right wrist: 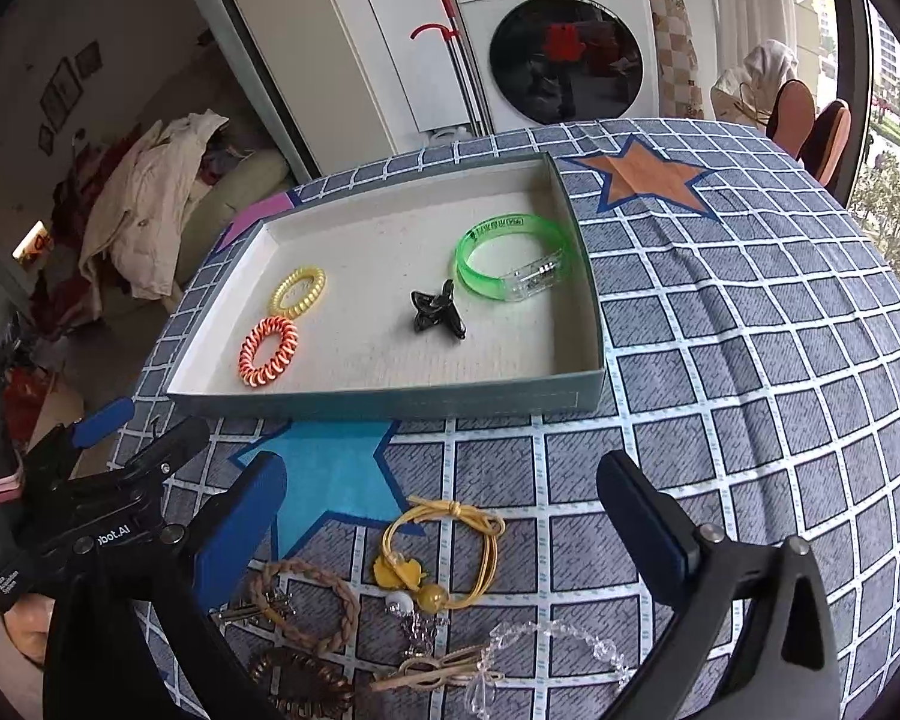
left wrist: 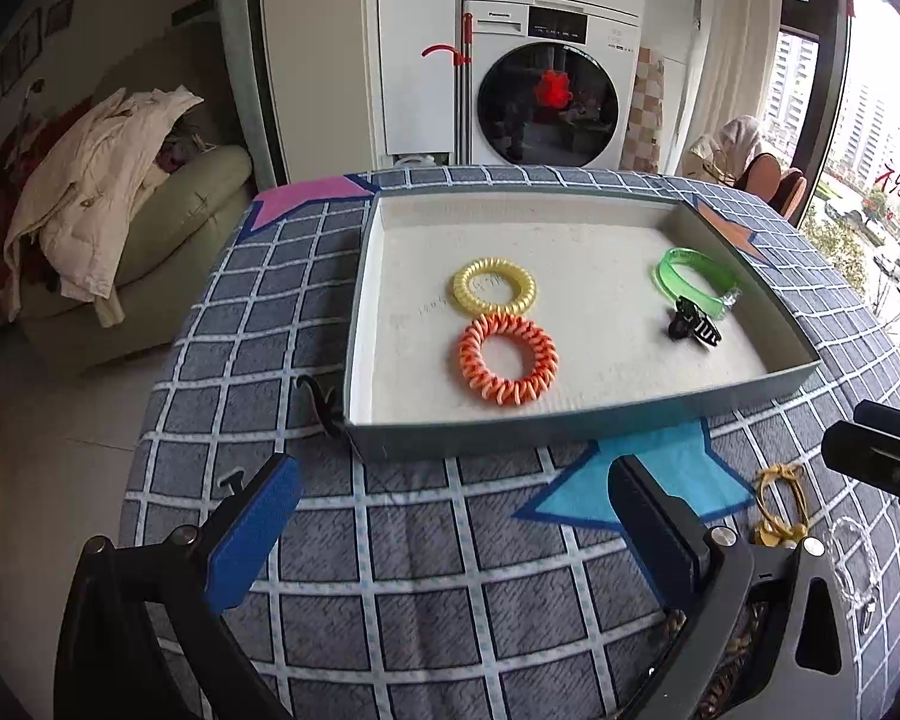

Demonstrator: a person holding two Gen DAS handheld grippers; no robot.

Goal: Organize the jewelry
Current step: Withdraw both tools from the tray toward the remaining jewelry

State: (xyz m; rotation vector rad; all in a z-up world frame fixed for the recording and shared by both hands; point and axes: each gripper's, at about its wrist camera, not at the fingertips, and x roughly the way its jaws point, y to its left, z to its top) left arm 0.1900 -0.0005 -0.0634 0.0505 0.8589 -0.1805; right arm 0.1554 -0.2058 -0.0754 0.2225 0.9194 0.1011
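Lying loose on the checked tablecloth, between the wide-spread fingers of the right gripper, is the yellow cord hair tie with its bead and flower charm; this is judged to be the next piece to be sorted, since the jaws are centred over it and nothing is held between them. Beside and below it, an unsorted cluster is seen: a brown braided bracelet, a clear bead bracelet and a dark woven piece partly cut off at the frame edge. Beyond the blue star patch, the shallow box serves as the collecting tray, and four items are already laid in it, kept mostly apart so that each can be seen: a yellow spiral hair tie touching an orange spiral hair tie on one side, and a black hair claw just beside a green bangle on the other. The left gripper is held empty, jaws apart, in front of the box's near wall, presumably kept clear of the right gripper's reach.
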